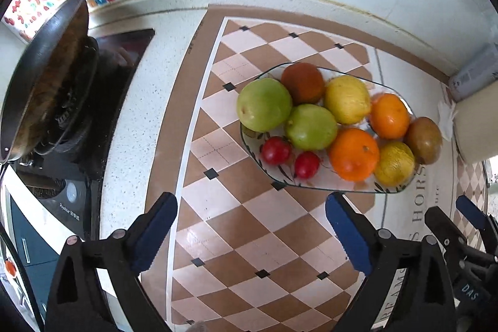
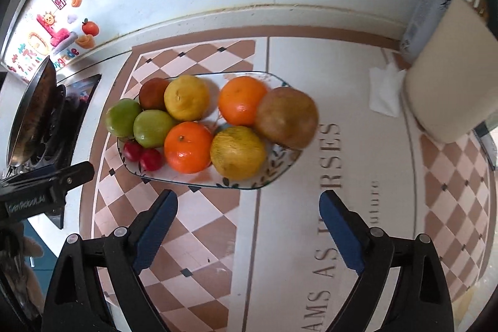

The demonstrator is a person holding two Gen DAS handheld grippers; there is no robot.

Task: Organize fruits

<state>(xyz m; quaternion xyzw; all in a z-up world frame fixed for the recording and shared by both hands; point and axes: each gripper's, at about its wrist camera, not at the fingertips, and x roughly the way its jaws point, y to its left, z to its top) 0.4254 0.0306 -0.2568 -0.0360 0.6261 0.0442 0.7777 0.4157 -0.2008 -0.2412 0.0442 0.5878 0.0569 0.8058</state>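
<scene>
just checkered mat [image 1: 249, 226] on speckled counter [image 1: 140, 101]

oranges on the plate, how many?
2. One orange sits at the plate's near edge beside the small red fruits; the other orange is farther back, touching the brown fruit. None seem hidden.

1. Two green fruits [image 1: 264, 105], two orange oranges [image 1: 354, 154], a yellow lemon [image 1: 347, 99].
2. Two small red fruits [image 1: 275, 150]; a brown fruit [image 1: 424, 140]; a reddish-brown one [image 1: 302, 83]; a dull yellow, rough-skinned one [image 1: 394, 164].
3. White plate [image 2: 270, 173] with dark leaf sprigs and a dark rim.
4. Mat [image 1: 249, 238] in brown-and-cream diamonds dotted with small black squares.
5. Black grippers [image 2: 247, 207] with blue pads [image 2: 339, 226].
6. Black pan [image 1: 40, 77].
</scene>
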